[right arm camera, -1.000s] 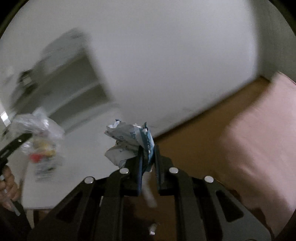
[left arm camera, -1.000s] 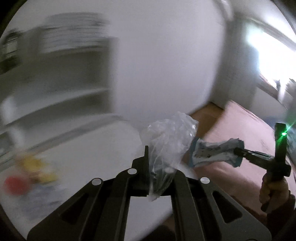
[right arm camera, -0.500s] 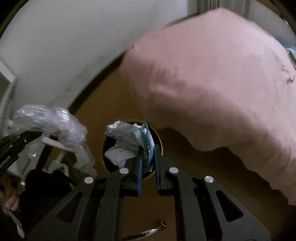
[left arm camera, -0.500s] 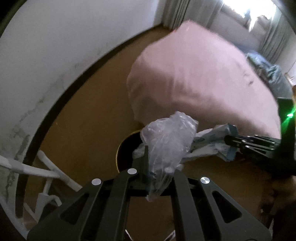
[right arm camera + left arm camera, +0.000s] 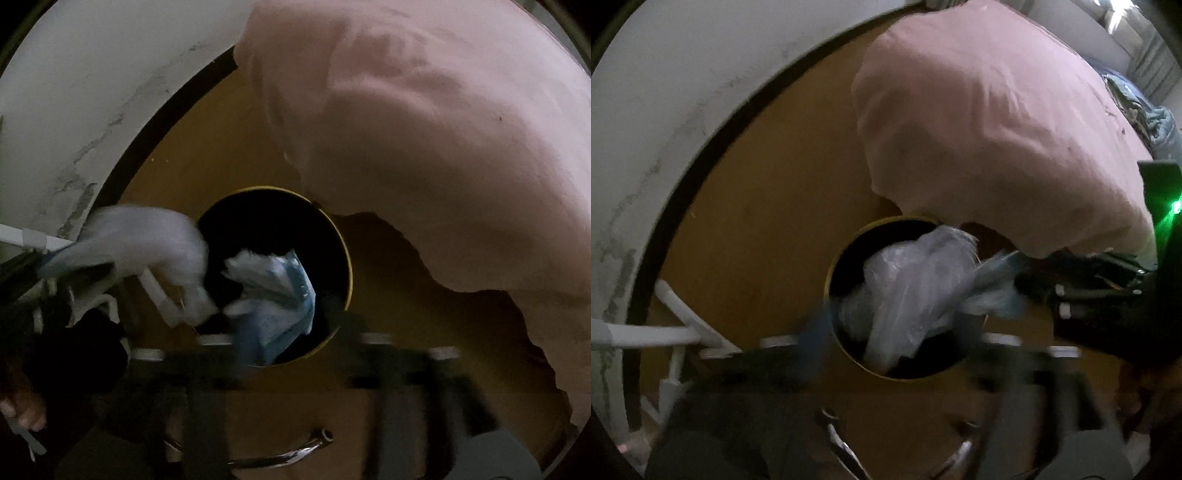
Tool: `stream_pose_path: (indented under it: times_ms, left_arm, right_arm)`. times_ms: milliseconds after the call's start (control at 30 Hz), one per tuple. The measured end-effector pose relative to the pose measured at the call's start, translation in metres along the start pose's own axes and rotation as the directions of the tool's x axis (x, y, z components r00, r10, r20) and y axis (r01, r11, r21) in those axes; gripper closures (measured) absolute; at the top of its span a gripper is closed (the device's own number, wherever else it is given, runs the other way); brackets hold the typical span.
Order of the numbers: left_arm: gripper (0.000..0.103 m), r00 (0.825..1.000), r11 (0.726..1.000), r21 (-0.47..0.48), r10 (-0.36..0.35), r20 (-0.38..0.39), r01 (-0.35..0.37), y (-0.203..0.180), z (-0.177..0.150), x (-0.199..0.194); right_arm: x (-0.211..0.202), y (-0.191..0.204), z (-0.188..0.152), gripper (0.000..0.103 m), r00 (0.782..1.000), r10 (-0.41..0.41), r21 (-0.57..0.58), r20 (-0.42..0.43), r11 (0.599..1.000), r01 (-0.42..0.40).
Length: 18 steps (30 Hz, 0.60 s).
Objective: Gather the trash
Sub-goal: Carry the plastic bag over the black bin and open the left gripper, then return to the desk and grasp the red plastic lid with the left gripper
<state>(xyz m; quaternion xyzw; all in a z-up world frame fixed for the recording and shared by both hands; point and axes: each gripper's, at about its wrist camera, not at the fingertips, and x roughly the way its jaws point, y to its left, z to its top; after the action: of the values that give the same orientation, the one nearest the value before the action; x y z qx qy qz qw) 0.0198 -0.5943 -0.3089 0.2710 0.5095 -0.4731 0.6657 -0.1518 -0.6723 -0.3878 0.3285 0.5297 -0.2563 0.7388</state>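
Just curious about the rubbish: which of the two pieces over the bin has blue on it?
The crumpled paper wrapper, white with blue print, at the right hand-held gripper. The other piece, a plastic bag, is clear and colourless.

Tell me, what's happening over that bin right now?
Both tools opening. Clear plastic bag leaving left tool, blue-white wrapper leaving right tool, over round bin. Nothing blocking.
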Motion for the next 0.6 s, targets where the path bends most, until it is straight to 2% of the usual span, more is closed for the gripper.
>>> stream_pose_path:
  times_ms: [33,100,200,333,400,467,533,600]
  left_arm:
    - [0.023,1.000,1.000,0.012,0.008,0.027,-0.008,-0.001,-0.002,-0.005]
    - [0.023,1.000,1.000,0.018,0.011,0.017,-0.011,-0.002,-0.002,-0.012]
    - [0.022,0.999,1.000,0.026,0.004,0.052,-0.005,-0.006,0.000,-0.037]
    - [0.010,0.986,0.996,0.084,0.017,0.165,-0.031,-0.028,-0.002,-0.112]
    - [0.010,0.977,0.994,0.104,-0.001,0.213,-0.022,-0.033,-0.007,-0.155]
    - [0.007,0.961,0.996,0.087,-0.007,0.276,-0.018,-0.031,-0.020,-0.210]
    - [0.007,0.941,0.998,0.044,0.020,0.337,-0.037,-0.019,-0.041,-0.264]
    - [0.007,0.917,0.996,-0.014,0.082,0.391,-0.083,0.002,-0.068,-0.308]
  right_arm:
    - [-0.006,0.002,0.000,0.022,1.000,-0.009,-0.012,0.029,1.000,0.009]
    - [-0.016,0.004,0.000,0.022,0.999,-0.018,-0.011,0.042,1.000,0.018]
    - [-0.046,-0.002,-0.002,0.022,0.996,0.013,0.039,0.088,0.999,-0.016]
    - [-0.108,0.004,-0.007,0.021,0.982,0.017,0.055,0.189,0.998,-0.028]
    - [-0.153,0.019,-0.009,0.017,0.962,0.017,0.021,0.272,1.000,-0.023]
    - [-0.200,0.047,-0.013,0.013,0.929,0.039,-0.044,0.368,0.999,-0.025]
    - [-0.237,0.078,-0.015,0.009,0.896,0.089,-0.118,0.434,0.992,-0.042]
    - [-0.266,0.127,-0.021,0.008,0.864,0.183,-0.227,0.468,0.970,-0.082]
